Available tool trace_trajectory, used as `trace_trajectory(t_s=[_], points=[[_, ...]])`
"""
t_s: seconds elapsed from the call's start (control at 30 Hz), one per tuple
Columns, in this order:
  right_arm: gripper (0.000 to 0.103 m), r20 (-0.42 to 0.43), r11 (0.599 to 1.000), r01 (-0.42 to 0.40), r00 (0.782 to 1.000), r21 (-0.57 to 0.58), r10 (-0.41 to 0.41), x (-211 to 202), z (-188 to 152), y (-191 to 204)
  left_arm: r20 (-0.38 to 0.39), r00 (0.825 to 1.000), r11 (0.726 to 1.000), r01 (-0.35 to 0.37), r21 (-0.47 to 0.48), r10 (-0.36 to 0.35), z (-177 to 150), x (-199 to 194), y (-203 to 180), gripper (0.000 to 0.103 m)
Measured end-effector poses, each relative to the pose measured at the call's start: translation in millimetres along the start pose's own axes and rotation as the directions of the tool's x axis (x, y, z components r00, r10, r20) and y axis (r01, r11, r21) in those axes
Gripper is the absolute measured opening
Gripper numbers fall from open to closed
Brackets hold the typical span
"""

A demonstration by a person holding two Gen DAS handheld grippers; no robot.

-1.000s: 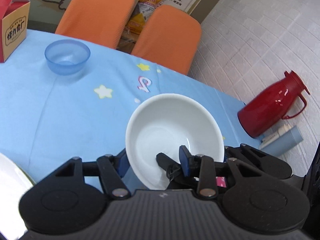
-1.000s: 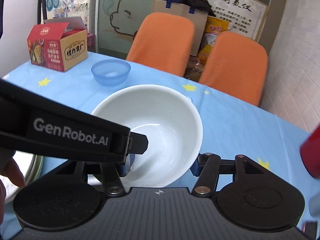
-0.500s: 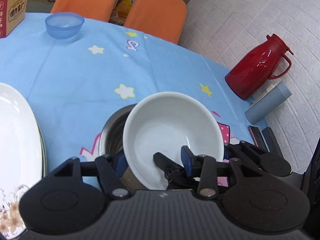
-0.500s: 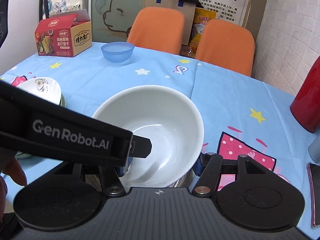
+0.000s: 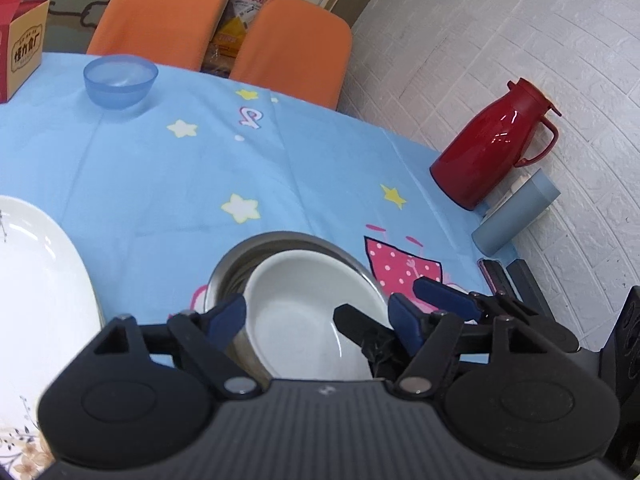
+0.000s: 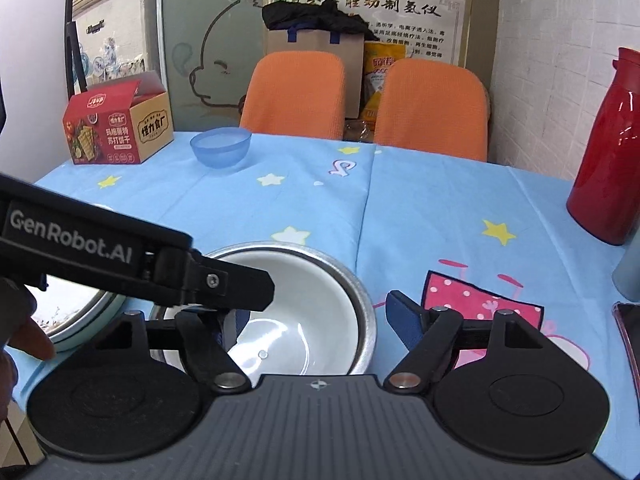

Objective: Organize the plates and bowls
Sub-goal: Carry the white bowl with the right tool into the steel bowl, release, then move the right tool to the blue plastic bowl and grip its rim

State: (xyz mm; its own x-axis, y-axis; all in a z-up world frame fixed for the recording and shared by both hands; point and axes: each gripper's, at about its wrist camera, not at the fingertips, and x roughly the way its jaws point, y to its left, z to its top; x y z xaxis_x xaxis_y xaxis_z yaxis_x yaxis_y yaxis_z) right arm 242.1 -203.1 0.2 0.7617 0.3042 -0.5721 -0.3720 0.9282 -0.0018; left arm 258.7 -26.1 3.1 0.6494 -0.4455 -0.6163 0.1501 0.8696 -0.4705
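From the left wrist camera, the white bowl [image 5: 304, 312] sits nested inside a steel bowl [image 5: 240, 264] on the blue tablecloth [image 5: 160, 168], tilted so its left rim leans against the steel wall. The left gripper [image 5: 316, 320] stands wide open, its blue-padded fingers [image 5: 226, 316] spread to either side of the white bowl and holding nothing. A black finger of the right gripper [image 5: 362, 330] reaches down inside the white bowl at its right rim. To the left lies a large white plate [image 5: 36, 280] with a floral edge, partly out of frame. Farther back a blue plastic bowl [image 5: 120, 80], with nothing visible in it, stands near a cardboard box [image 5: 22, 48]. A red thermos jug [image 5: 488, 148] and a grey cylinder [image 5: 516, 212] stand at the table's right edge by the wall.

From the right wrist camera, the white bowl [image 6: 296, 312] rests within the steel bowl [image 6: 364, 304], with nothing else visible inside. The right gripper [image 6: 316, 320] is open wide: its right finger [image 6: 404, 320] is outside the steel rim, and its left finger is hidden behind the left gripper's black body [image 6: 120, 256], so I cannot tell whether it touches the bowl. The blue plastic bowl [image 6: 221, 147] stands beside the snack box [image 6: 120, 124], before two orange chairs [image 6: 294, 96].
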Motion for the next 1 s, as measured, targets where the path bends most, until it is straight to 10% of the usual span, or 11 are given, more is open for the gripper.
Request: trace_trajectory(t_s=[0.5,1.0], points=[[0.103,-0.020,0.997,0.025,1.000,0.078,-0.023,-6.2,-17.7,-19.4,0.033,0.999,0.997,-0.035,0.064,0.033,5.6,-10.7,4.4,0.072],[0.103,-0.030,0.995,-0.070,0.997,0.072,0.073,31.4,44.5,-15.9,0.087,0.991,0.993,-0.103,0.053,0.098,53.9,-20.0,56.0,0.073]])
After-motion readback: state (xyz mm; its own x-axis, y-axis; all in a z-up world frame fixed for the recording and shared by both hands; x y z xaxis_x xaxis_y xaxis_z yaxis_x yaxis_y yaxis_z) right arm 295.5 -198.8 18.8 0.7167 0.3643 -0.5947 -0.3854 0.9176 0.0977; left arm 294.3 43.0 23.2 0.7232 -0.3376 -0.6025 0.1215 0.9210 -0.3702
